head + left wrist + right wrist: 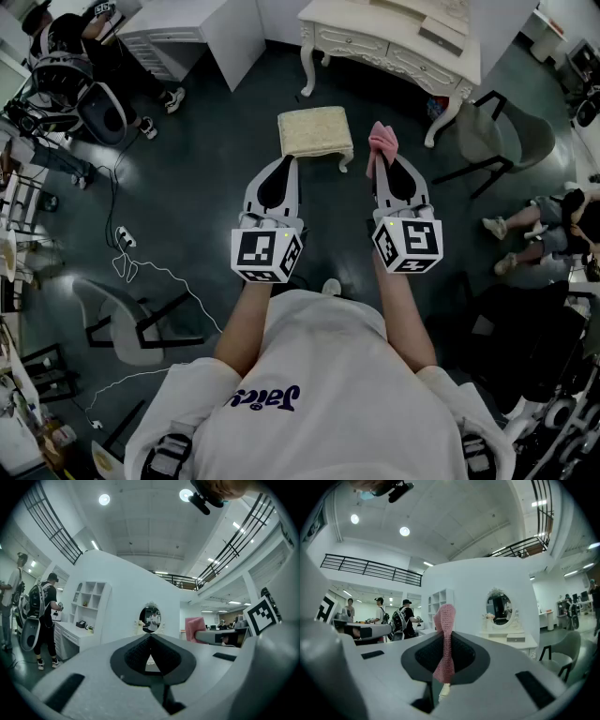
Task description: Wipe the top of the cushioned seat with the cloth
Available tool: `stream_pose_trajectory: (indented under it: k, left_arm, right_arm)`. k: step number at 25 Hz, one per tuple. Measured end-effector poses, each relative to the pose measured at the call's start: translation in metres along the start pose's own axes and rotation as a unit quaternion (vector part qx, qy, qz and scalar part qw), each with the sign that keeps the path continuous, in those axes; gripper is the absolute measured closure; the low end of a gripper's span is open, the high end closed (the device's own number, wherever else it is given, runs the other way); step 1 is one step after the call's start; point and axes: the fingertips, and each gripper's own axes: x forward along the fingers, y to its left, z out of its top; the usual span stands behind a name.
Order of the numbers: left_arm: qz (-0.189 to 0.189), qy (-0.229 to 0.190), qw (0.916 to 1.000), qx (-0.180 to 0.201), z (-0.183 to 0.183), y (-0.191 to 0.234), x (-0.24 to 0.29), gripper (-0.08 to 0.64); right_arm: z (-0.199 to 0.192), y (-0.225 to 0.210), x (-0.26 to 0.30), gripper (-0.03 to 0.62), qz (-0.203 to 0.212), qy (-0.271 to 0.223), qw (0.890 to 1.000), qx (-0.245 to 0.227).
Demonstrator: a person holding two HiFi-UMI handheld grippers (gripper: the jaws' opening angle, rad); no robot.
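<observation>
Holding ready, wiping not yet begun: the right gripper [380, 167] pinches the pink cloth [382, 139] tight; the left gripper [284, 164] is closed on nothing. Ahead on the floor stands the seat [316, 131], clear of the cloth, which next needs lowering onto its top.

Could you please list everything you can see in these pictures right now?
cushioned seat: one, cream top, on the dark floor ahead of both grippers
cloth: one, pink, pinched upright in the right gripper
dressing table: one, white, beyond the seat
mirror: one, oval, white frame, on the dressing table
chairs: two, grey, one right of the seat, one at lower left
cables: white, on the floor at left
left gripper: white, fingers together, empty
right gripper: white, closed on the cloth
</observation>
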Motion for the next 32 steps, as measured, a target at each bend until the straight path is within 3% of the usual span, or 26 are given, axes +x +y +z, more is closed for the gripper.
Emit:
stream_pose_trajectory:
  k: [5,12,18,21,28,32]
  left_arm:
    - [-0.002,-0.021,0.9996,-0.018,-0.002,-0.019,-0.005,0.553]
    - [0.016,0.023,0.9995,-0.014,-0.022,0.000,0.000,0.553]
    - [-0.013,0.024,0.9995,-0.013,-0.040,0.028,0.045,0.553]
    - [-0.029,0.016,0.9993,-0.017,-0.040,0.049,0.079,0.552]
    - [-0.039,0.012,0.9984,-0.039,-0.028,0.139,0.154,0.552]
    - [-0.048,0.029,0.9964,-0.063,-0.046,0.169,0.176,0.553]
  right_arm:
    - [-0.009,-0.010,-0.006,0.568,0.011,-0.007,1.000,0.027]
    - [-0.028,0.004,0.014,0.568,0.032,0.005,0.998,0.048]
    - [-0.060,0.005,0.067,0.568,0.037,0.053,0.996,0.057]
    - [-0.069,0.000,0.104,0.568,0.035,0.074,0.994,0.070]
    - [-0.058,0.016,0.209,0.568,0.036,0.088,0.995,0.033]
    - [-0.073,0.022,0.245,0.568,0.040,0.114,0.992,0.029]
